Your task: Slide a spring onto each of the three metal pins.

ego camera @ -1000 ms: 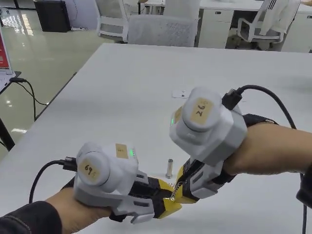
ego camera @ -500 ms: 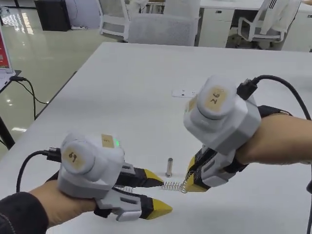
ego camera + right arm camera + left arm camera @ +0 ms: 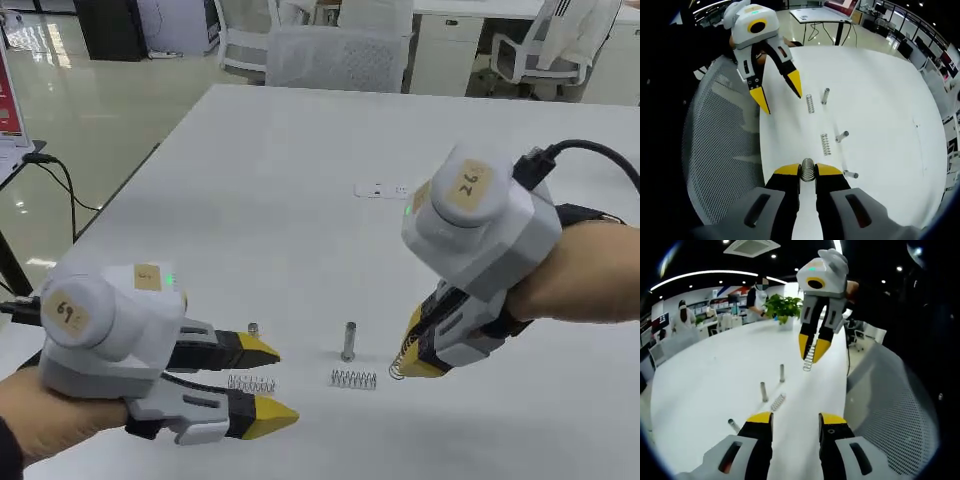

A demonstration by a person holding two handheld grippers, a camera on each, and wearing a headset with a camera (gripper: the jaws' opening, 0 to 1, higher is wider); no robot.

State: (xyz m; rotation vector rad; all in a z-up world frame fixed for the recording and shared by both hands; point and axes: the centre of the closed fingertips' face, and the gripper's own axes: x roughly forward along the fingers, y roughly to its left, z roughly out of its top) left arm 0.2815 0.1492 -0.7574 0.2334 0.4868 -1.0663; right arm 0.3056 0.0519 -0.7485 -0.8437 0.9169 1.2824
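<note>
Gripping one spring (image 3: 808,169) in the clenched right claw (image 3: 808,172), with the left claw (image 3: 796,419) released and holding nothing.

Pinching that spring by one end between the yellow tips, with the rest hanging down over the white counter (image 3: 300,200), just to the right of an upright pin (image 3: 348,342). Lying flat on the counter: a second spring (image 3: 353,379) just in front of that pin, and a third spring (image 3: 250,384) in the gap between the left claw's spread tips in the head view, near a second pin (image 3: 253,329). Standing just beside the right claw's tips in the right gripper view: a third pin (image 3: 850,174), roughly in line with the other two. Can't tell whether the hanging end touches the counter.
</note>
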